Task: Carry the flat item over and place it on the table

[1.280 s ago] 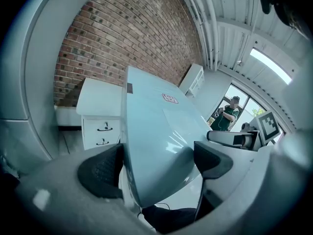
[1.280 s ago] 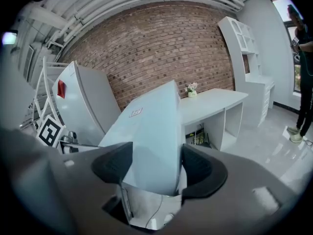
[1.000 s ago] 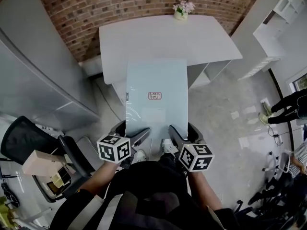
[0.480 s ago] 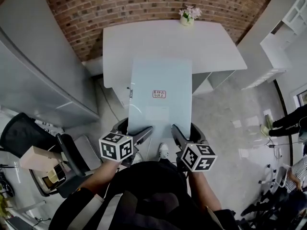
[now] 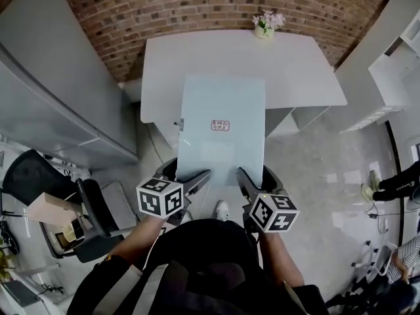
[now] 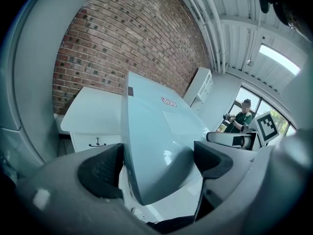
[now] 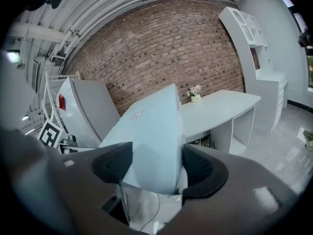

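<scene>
A pale blue flat panel [image 5: 222,130] with a small red-and-white label is held level in front of me, its far end over the front edge of the white table [image 5: 236,51]. My left gripper [image 5: 184,177] is shut on the panel's near left corner, and my right gripper [image 5: 256,176] is shut on the near right corner. In the left gripper view the panel [image 6: 156,136] fills the gap between the jaws of the left gripper [image 6: 154,168]. The right gripper view shows the panel [image 7: 154,136] clamped the same way in the right gripper [image 7: 156,173], with the table [image 7: 220,106] beyond.
A small vase of flowers [image 5: 266,25] stands at the table's far edge by the brick wall. A grey cabinet [image 5: 46,97] and an office chair [image 5: 33,182] are on the left. White shelving [image 5: 400,64] and a person [image 5: 397,182] are at the right.
I have moved closer to the table with the panel, whose far end now reaches further over the tabletop. Both grippers keep the same hold.
</scene>
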A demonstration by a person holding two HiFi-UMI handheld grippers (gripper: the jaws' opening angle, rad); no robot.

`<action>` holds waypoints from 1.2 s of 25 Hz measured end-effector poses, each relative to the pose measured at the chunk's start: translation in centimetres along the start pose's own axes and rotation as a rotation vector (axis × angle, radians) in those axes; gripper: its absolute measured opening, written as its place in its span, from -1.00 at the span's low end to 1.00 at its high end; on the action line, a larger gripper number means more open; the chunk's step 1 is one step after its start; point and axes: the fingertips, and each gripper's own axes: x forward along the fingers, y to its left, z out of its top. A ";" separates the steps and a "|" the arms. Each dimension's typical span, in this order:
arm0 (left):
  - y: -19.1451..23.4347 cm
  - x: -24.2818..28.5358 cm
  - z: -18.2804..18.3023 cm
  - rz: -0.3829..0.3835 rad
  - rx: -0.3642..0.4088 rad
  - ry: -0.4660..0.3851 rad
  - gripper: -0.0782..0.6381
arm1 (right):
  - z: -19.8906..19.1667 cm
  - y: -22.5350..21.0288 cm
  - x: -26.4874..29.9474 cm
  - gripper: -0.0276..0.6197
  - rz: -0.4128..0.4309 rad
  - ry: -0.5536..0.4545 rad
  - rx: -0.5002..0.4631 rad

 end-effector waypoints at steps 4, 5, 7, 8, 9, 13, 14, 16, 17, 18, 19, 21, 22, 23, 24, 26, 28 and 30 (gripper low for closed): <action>-1.1 1.6 0.4 0.023 -0.012 -0.009 0.53 | 1.0 -2.0 0.3 0.09 0.023 0.007 -0.005; -1.3 2.0 0.4 0.028 -0.015 -0.012 0.53 | 1.2 -2.4 0.3 0.09 0.028 0.008 -0.007; -1.9 2.6 0.4 0.038 -0.020 -0.016 0.53 | 1.6 -3.3 0.4 0.09 0.038 0.012 -0.012; -2.1 2.9 0.4 0.042 -0.022 -0.018 0.53 | 1.7 -3.7 0.4 0.09 0.042 0.014 -0.014; -2.4 3.2 0.5 0.047 -0.025 -0.019 0.53 | 1.9 -4.1 0.4 0.09 0.047 0.015 -0.017; -3.3 4.2 0.5 0.064 -0.036 -0.024 0.53 | 2.5 -5.4 0.3 0.09 0.065 0.020 -0.022; -3.5 4.3 0.6 0.068 -0.037 -0.025 0.53 | 2.7 -5.7 0.3 0.09 0.068 0.021 -0.023; -3.8 4.6 0.8 0.076 -0.035 -0.027 0.53 | 2.9 -6.1 0.3 0.09 0.076 0.021 -0.022; -4.0 4.8 0.9 0.081 -0.032 -0.026 0.53 | 3.0 -6.3 0.4 0.09 0.080 0.021 -0.020; -4.1 4.9 1.0 0.085 -0.029 -0.026 0.53 | 3.1 -6.5 0.5 0.09 0.084 0.021 -0.017; -4.1 5.1 1.1 0.088 -0.027 -0.026 0.53 | 3.2 -6.6 0.6 0.09 0.087 0.021 -0.014; -3.9 5.3 1.4 0.094 -0.025 -0.026 0.53 | 3.4 -6.8 1.1 0.09 0.093 0.023 -0.009; -3.7 5.4 1.5 0.096 -0.025 -0.026 0.53 | 3.4 -6.7 1.3 0.09 0.094 0.024 -0.008; -3.4 5.5 1.7 0.096 -0.026 -0.026 0.53 | 3.5 -6.7 1.7 0.09 0.095 0.025 -0.010; -3.2 5.7 1.8 0.096 -0.028 -0.027 0.53 | 3.7 -6.7 2.0 0.09 0.095 0.026 -0.012; -2.6 6.1 2.1 0.094 -0.033 -0.029 0.53 | 4.0 -6.7 2.8 0.09 0.092 0.028 -0.019; -2.0 6.7 2.5 0.090 -0.037 -0.029 0.53 | 4.3 -6.8 3.6 0.09 0.086 0.029 -0.022; -1.4 7.3 3.0 0.086 -0.038 -0.027 0.53 | 4.6 -7.0 4.3 0.09 0.079 0.032 -0.020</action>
